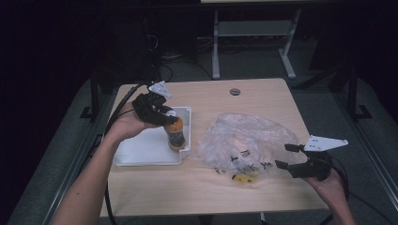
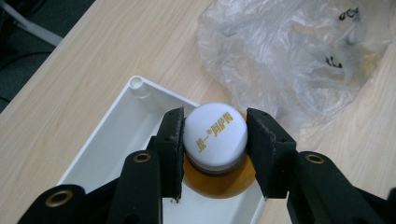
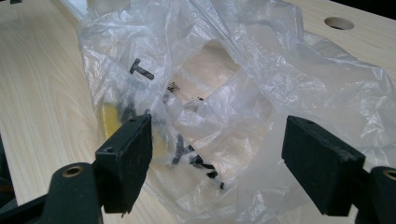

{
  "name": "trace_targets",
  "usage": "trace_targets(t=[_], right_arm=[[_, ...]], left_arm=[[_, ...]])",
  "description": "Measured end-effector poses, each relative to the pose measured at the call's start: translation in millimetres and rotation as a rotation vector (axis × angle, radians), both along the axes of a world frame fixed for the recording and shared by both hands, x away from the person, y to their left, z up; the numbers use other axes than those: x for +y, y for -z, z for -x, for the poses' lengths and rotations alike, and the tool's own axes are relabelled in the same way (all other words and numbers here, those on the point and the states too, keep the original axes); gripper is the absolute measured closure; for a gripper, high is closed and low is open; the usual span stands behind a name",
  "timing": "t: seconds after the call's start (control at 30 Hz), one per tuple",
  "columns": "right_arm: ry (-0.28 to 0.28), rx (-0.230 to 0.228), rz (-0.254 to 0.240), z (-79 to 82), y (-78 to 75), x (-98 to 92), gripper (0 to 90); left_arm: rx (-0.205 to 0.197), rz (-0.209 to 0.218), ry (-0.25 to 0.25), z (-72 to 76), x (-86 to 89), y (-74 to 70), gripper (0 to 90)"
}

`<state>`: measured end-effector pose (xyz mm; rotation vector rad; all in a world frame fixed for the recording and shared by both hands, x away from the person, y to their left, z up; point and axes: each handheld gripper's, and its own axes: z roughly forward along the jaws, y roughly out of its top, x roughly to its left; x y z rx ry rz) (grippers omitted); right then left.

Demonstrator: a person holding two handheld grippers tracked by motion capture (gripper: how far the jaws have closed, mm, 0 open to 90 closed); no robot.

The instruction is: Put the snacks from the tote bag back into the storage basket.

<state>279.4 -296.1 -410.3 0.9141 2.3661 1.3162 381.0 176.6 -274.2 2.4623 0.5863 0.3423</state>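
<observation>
The surface [image 1: 197, 187] is a pale wood top with a round hole [image 1: 235, 91] near its far edge. On its left half lies a white tray [image 1: 141, 150], one long side parallel to the left edge. Right of the tray, near the middle of the surface, sits a crumpled clear bag [image 1: 244, 136] with black print; something yellow [image 1: 244, 178] shows at its near side, too blurred to name.

The bottle [image 1: 175, 133] of amber liquid stands upright at the tray's right edge, toward its near right corner. From the high view I cannot tell whether its base touches the tray floor. The left gripper [image 2: 215, 140] clamps the bottle's white cap [image 2: 215, 135], one pad pressed to each side, with gold lettering showing on the cap top.

The right gripper [image 3: 217, 154] sits near the surface's right edge, just beside the bag, its jaws spread wide. Bag film lies between the pads in the right gripper view, but neither pad presses on it.
</observation>
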Motion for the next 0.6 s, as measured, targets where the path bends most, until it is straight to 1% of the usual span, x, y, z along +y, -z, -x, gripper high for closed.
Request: trace_targets(t=[0.17,0.23,0.27,0.3,0.37,0.4,0.43,0.47,0.53,0.6], right_arm=[[-0.001,0.000,-0.001,0.1,-0.2,0.3,23.9],[-0.002,0.000,-0.001,0.0,-0.1,0.4,23.9],[-0.003,0.000,0.002,0.0,0.1,0.6,23.9],[-0.003,0.000,0.001,0.1,0.0,0.7,23.9],[-0.003,0.000,0.000,0.5,-0.5,1.0,23.9],[-0.003,-0.001,0.001,0.5,-0.5,1.1,23.9],[-0.003,0.000,0.002,0.4,-0.5,1.3,23.9],[-0.004,0.001,0.003,0.4,-0.4,1.5,23.9],[-0.005,0.000,0.004,0.3,-0.4,1.7,24.0],[-0.005,0.001,0.003,0.4,-0.4,1.4,24.0]], left_arm=[[0.008,-0.009,0.003,-0.6,0.3,6.2,59.0],[0.008,-0.007,0.005,-0.8,0.2,7.5,59.0],[0.012,0.009,0.002,-1.3,0.8,10.4,59.0],[0.016,0.010,0.001,-1.1,0.8,12.0,59.0],[0.012,0.010,0.003,-1.5,0.5,13.7,59.0],[0.014,0.000,0.007,-1.7,-0.4,16.7,59.0],[0.020,0.001,0.003,-1.2,-1.1,18.4,59.0],[0.017,-0.008,0.011,-2.0,-0.9,18.8,59.0],[0.024,-0.002,0.006,-2.5,-1.1,21.6,59.0],[0.027,-0.004,0.001,-3.0,-1.3,24.1,59.0]])
